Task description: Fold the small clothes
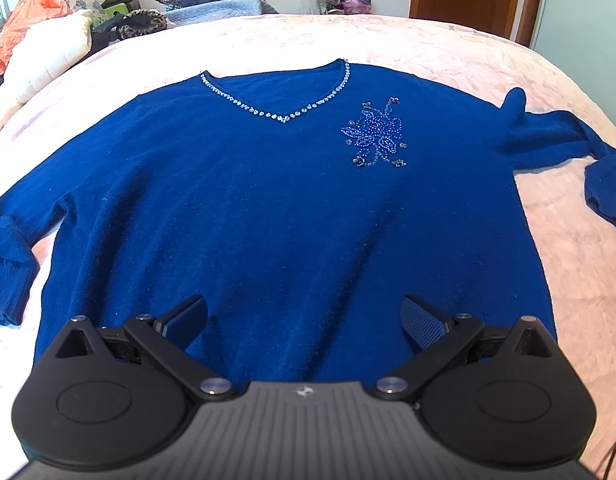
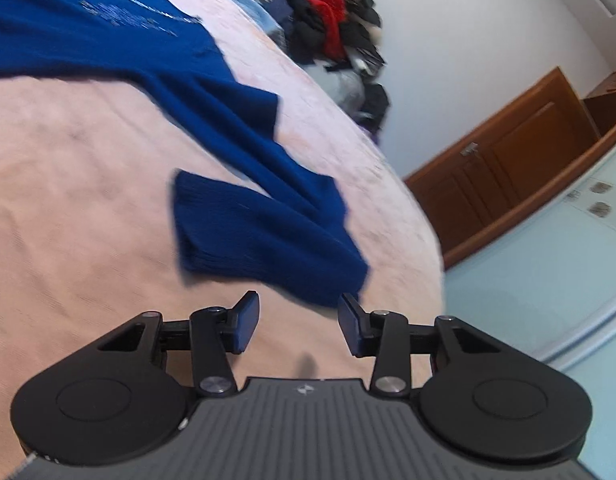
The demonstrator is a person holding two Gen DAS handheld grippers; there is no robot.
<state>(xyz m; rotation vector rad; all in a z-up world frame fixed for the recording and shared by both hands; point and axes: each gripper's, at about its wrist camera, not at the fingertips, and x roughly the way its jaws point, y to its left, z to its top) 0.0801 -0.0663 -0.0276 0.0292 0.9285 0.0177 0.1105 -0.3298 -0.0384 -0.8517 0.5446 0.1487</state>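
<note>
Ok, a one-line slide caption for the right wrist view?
Open right gripper just short of the crumpled sleeve of a royal-blue knitted sweater on the pink bedspread.

sweater [image 1: 267, 208]: blue fine knit, soft and matt; ribbed cuff [image 2: 211, 232]
neckline trim [image 1: 275, 116]: row of glittering stones
flower motif [image 1: 374, 132]: shiny beads
bedspread [image 1: 428, 48]: pink textured cloth, matt
grippers [image 1: 303, 320] [image 2: 297, 328]: matt black plastic, bright metal pins
door [image 2: 520, 160]: glossy brown wood
</note>
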